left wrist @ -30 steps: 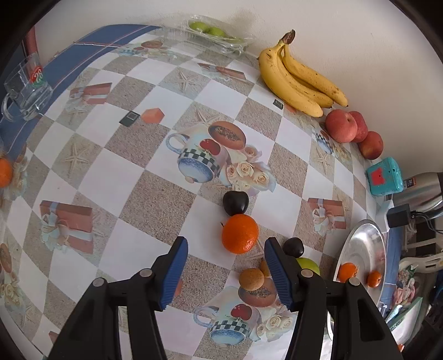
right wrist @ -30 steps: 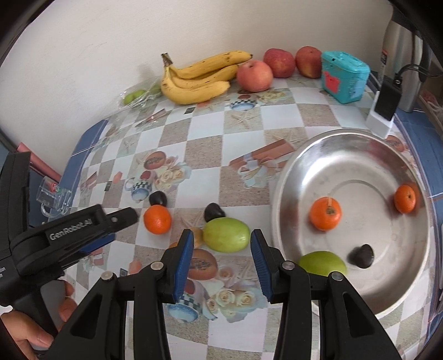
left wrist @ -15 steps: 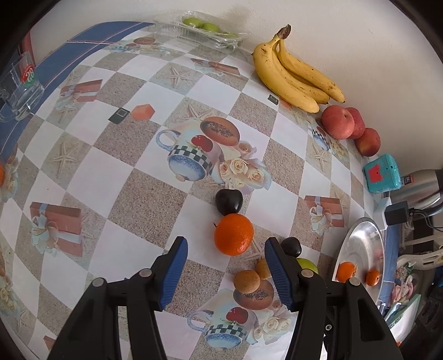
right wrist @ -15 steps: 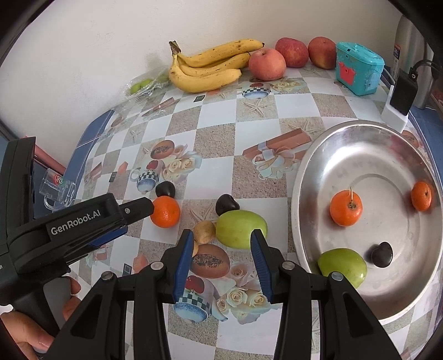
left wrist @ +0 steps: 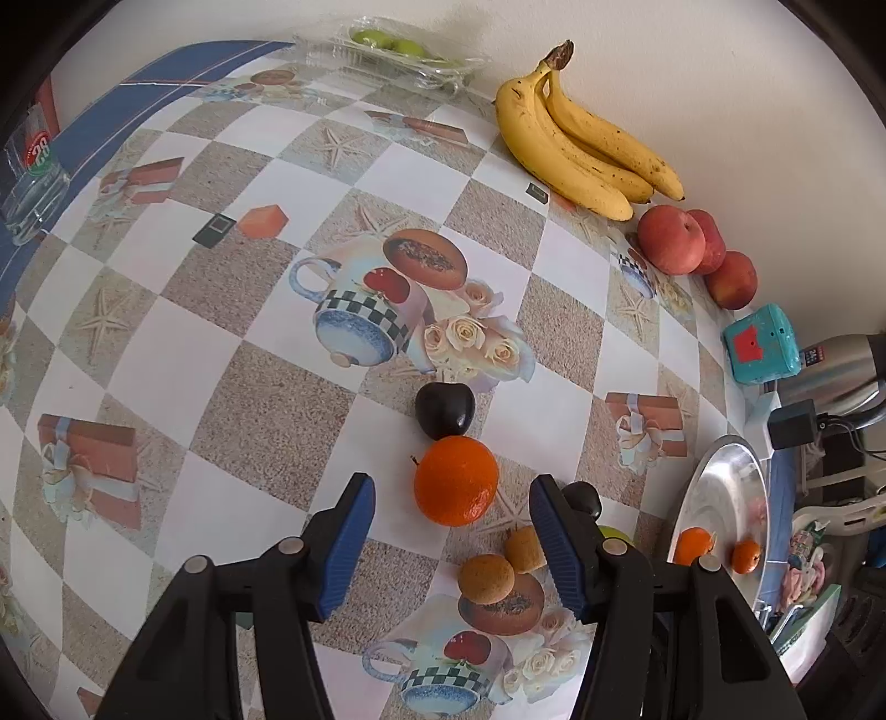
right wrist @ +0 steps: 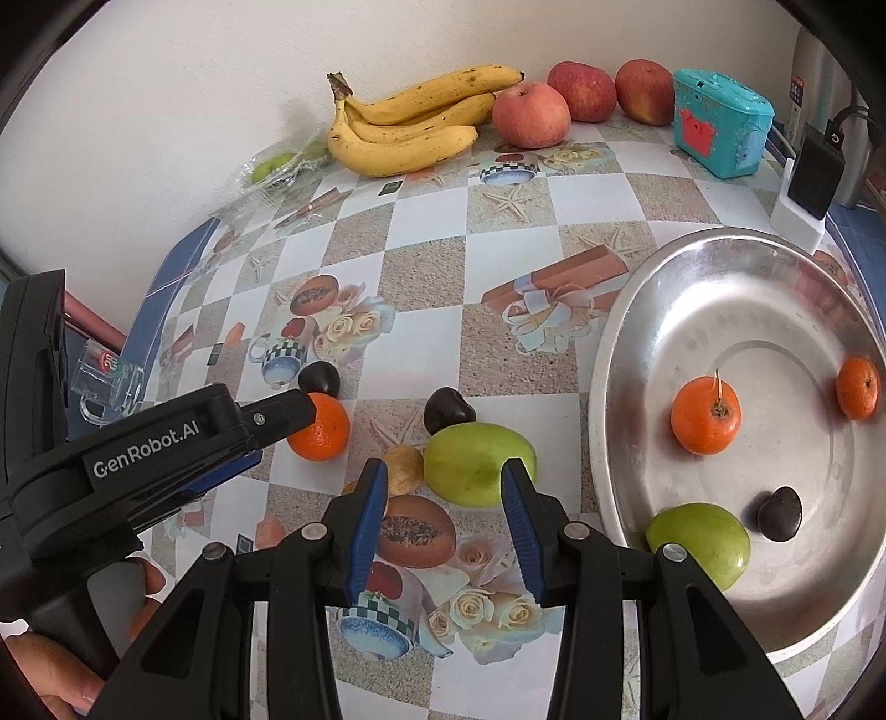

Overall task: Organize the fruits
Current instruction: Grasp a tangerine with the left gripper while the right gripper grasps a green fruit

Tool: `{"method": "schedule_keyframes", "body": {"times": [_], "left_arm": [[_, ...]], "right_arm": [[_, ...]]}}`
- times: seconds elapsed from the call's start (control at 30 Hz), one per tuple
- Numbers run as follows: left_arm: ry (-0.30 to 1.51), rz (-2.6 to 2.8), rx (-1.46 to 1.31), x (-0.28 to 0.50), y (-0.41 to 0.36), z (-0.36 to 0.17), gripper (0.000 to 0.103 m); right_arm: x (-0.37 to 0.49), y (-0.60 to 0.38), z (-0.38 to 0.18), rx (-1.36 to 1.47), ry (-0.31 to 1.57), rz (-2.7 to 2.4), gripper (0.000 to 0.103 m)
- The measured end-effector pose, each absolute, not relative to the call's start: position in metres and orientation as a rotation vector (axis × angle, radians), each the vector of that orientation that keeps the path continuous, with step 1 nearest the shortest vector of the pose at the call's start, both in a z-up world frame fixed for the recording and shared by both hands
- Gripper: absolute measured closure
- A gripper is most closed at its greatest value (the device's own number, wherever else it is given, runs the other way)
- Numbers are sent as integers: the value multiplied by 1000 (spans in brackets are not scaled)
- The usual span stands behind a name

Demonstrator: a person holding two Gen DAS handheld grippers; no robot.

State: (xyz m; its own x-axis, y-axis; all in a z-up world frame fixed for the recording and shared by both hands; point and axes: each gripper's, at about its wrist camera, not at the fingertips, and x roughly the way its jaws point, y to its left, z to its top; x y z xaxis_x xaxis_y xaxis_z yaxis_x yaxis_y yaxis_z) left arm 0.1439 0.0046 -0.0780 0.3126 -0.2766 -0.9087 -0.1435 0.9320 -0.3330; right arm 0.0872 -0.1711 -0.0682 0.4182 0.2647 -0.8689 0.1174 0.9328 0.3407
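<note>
My left gripper (left wrist: 451, 501) is open with an orange (left wrist: 456, 479) between its fingertips on the table; it also shows in the right wrist view (right wrist: 320, 427). A dark plum (left wrist: 445, 409) sits just beyond it. My right gripper (right wrist: 443, 487) is open around the near side of a green fruit (right wrist: 477, 463). Another dark plum (right wrist: 447, 410) and small brown fruits (right wrist: 403, 461) lie beside it. The metal bowl (right wrist: 620, 343) holds two oranges (right wrist: 705, 415), a green fruit (right wrist: 699, 543) and a dark plum (right wrist: 779, 513).
Bananas (right wrist: 412, 130) and red apples (right wrist: 530, 114) lie along the back wall, with a teal box (right wrist: 720, 123) and a black charger (right wrist: 814, 177) at right. A clear tray of green fruit (left wrist: 387, 47) and a glass mug (left wrist: 30, 183) stand at left.
Both grippers have moved forward. The left now has the orange between its fingertips; the right has closed in on the green fruit. Both stay open.
</note>
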Motion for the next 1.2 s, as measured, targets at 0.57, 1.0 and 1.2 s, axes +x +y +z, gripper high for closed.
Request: {"method": "schedule_keyframes", "body": {"times": [0.57, 1.0, 1.2], "left_arm": [[1266, -140, -379, 149, -4, -91, 41], [1276, -127, -376, 152, -4, -96, 42], [1279, -130, -364, 152, -5, -97, 42]], "right_arm": [[89, -178, -69, 345, 1122, 34, 59], [94, -175, -76, 320, 1136, 31, 59], [96, -174, -78, 310, 1137, 22, 39]]}}
